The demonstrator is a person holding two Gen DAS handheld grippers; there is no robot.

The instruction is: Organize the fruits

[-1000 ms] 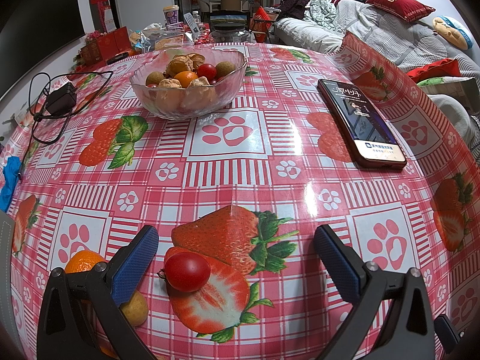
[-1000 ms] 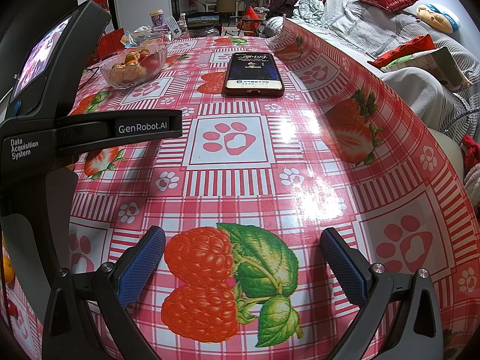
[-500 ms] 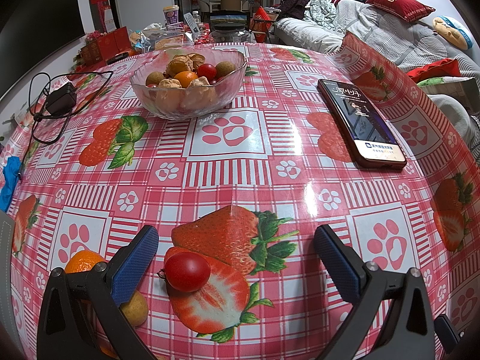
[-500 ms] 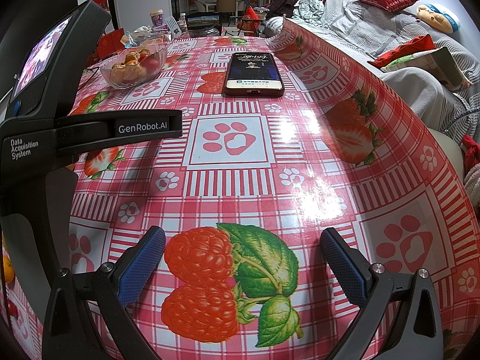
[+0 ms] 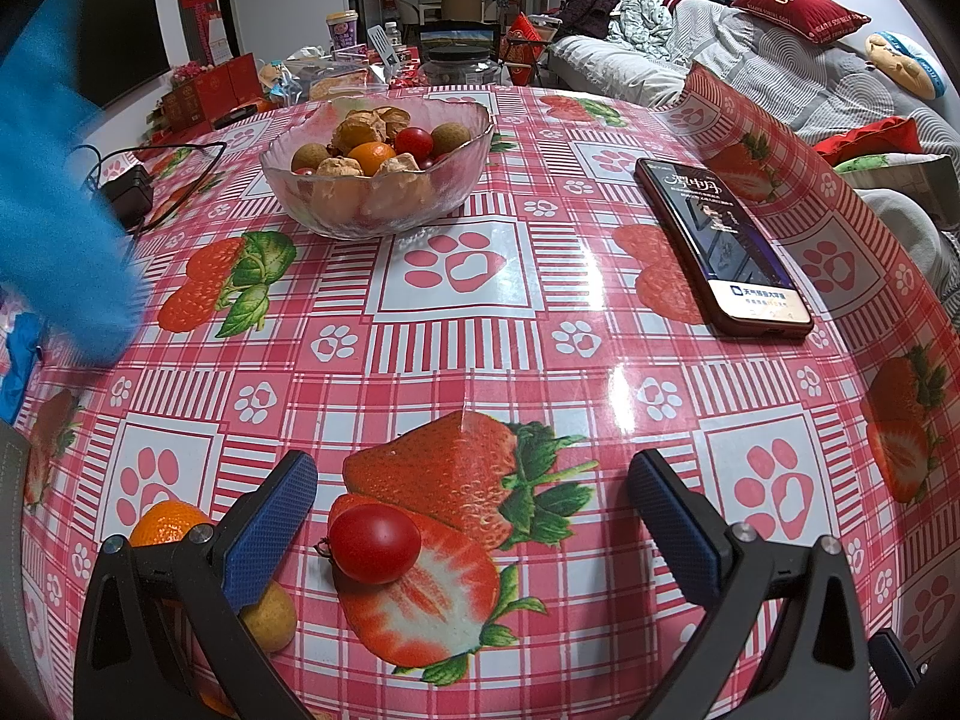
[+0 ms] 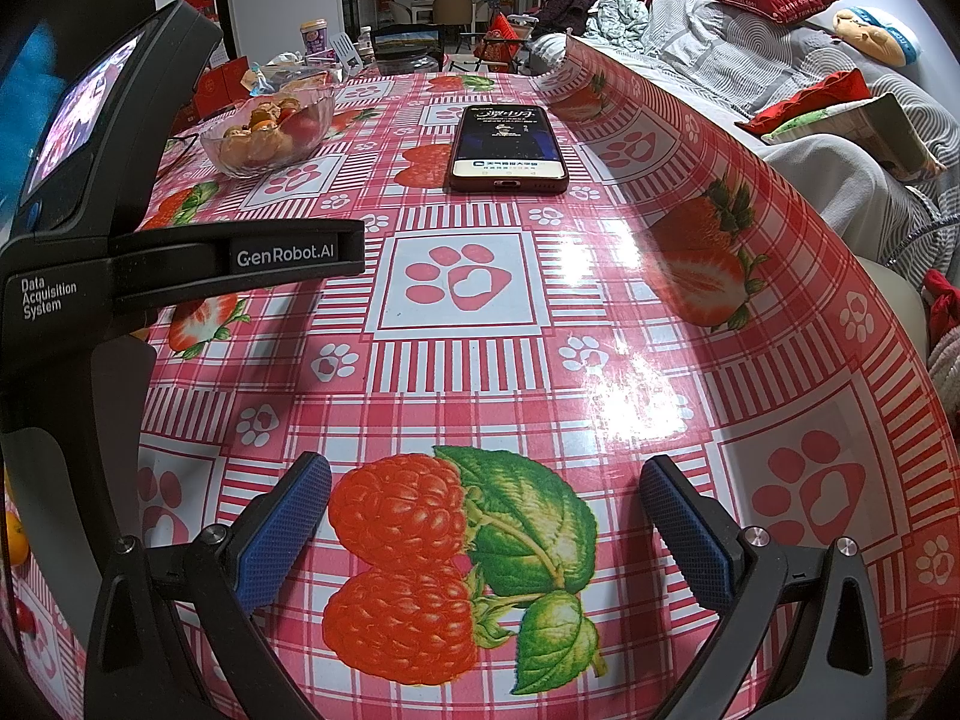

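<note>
Two spread claws, left (image 5: 474, 516) and right (image 6: 486, 510); one tomato (image 5: 374, 543), one glass bowl (image 5: 376, 171).

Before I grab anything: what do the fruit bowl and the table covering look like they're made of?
Fruit bowl: likely clear glass, possibly plastic; the fruit shows through its rippled wall.
Table covering: apparently glossy vinyl or oilcloth; it shows bright lamp glare, and its far edge curls up stiffly.

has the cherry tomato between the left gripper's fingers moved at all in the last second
No. The cherry tomato still sits on the cut strawberry print of the tablecloth, at the same spot between the open left gripper fingers.
</note>
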